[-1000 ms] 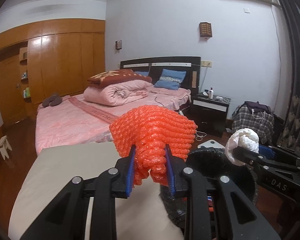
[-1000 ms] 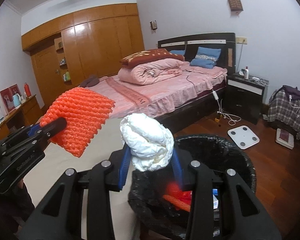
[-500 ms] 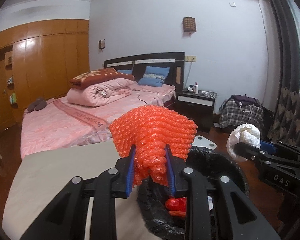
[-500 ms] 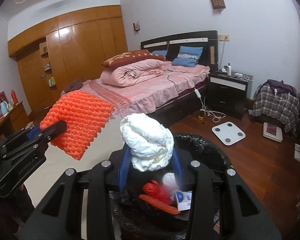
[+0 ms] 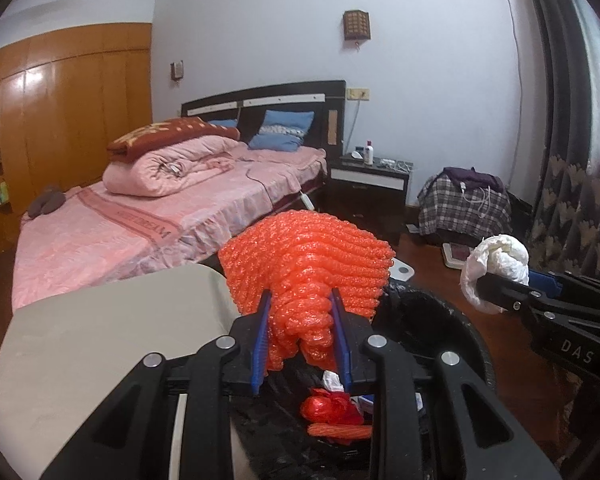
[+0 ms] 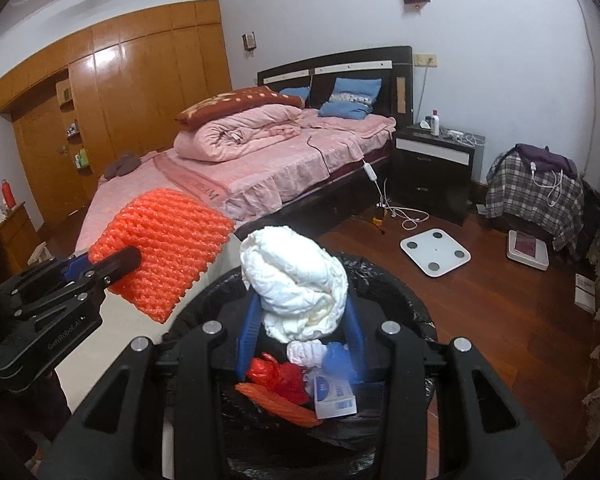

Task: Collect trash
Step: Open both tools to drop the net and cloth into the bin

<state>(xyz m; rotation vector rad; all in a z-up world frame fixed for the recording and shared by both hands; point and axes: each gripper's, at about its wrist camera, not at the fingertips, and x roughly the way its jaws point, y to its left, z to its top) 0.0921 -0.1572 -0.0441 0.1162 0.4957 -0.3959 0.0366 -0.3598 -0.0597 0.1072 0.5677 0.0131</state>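
White letters "DAS" stand on the black body of the right gripper (image 5: pixel 496 294) where it shows at the right edge of the left wrist view. On the side of the left gripper (image 6: pixel 116 266), seen from the right wrist, runs the grey word "GenRobot.AI". A woven band across the pink bedspread (image 5: pixel 112 236) carries lettering that reads upside down from here; "DREAM" can be made out in it, the rest is too blurred. The small white and blue box (image 6: pixel 334 398) lying in the black trash bin (image 6: pixel 416 312) bears a blue mark and print too small to read.
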